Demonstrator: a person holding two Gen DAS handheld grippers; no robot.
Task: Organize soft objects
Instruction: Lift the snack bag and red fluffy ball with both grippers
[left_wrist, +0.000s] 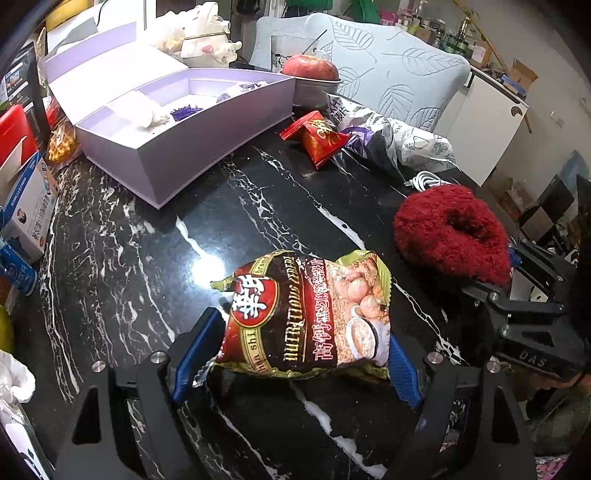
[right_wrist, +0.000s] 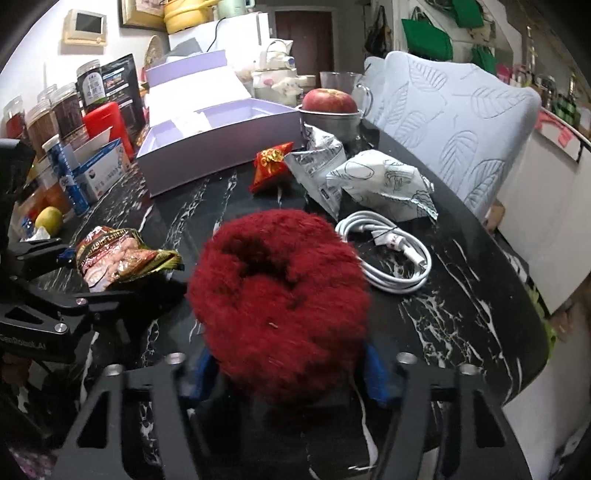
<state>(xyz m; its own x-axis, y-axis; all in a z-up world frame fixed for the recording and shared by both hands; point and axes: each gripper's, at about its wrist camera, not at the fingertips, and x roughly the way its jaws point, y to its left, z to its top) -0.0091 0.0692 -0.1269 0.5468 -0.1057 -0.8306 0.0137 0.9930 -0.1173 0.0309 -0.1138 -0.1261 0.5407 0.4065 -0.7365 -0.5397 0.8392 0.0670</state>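
The red fluffy ring (right_wrist: 279, 295) sits on the table (right_wrist: 461, 295), pinched between the right gripper (right_wrist: 288, 373) pads; its pile may compress and slip out. The left gripper (left_wrist: 295, 354) clamps the cereal bag (left_wrist: 306, 314). The cable (right_wrist: 391, 254) beside the ring could snag.

A black marble table (left_wrist: 147, 236) with white veins — behind it a pale leaf-patterned chair (right_wrist: 461, 122) and white wall (left_wrist: 554, 122).
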